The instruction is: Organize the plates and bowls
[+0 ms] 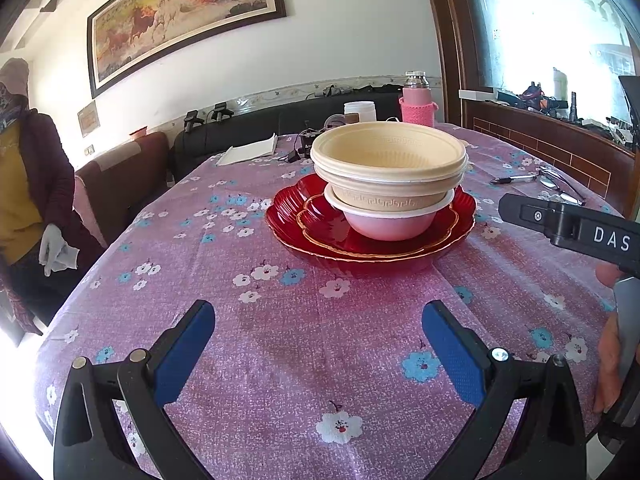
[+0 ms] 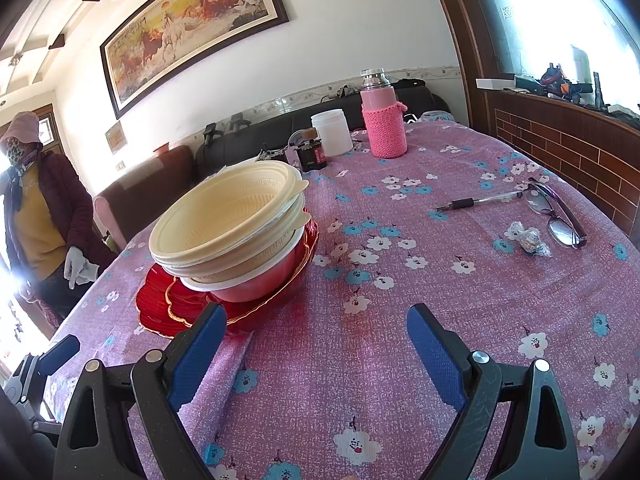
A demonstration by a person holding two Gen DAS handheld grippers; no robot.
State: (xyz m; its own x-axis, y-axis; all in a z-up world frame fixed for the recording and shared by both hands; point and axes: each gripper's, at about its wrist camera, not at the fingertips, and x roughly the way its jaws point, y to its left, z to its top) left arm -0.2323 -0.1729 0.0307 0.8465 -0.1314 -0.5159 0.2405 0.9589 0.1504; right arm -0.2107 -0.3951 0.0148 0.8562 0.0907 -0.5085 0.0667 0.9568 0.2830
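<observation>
Two red scalloped plates [image 1: 316, 224] [image 2: 168, 304] lie stacked on the purple floral tablecloth, the smaller on top. A pink bowl [image 1: 388, 226] [image 2: 256, 286] stands on them, with cream bowls [image 1: 388, 156] [image 2: 228, 216] nested in it. My left gripper [image 1: 318, 336] is open, back from the stack, nothing between its blue pads. My right gripper [image 2: 316, 336] is open too, just right of the plates, its left pad [image 2: 200, 356] close to the plate rim. The right gripper's body [image 1: 568, 228] shows at the right edge of the left wrist view.
At the table's far end stand a pink knit-sleeved bottle [image 2: 382, 120], a white jar [image 2: 332, 132] and a small dark jar [image 2: 312, 156]. A pen [image 2: 480, 200], glasses [image 2: 556, 216] and wrapped candies [image 2: 528, 240] lie right. A person in white gloves [image 2: 76, 268] stands left.
</observation>
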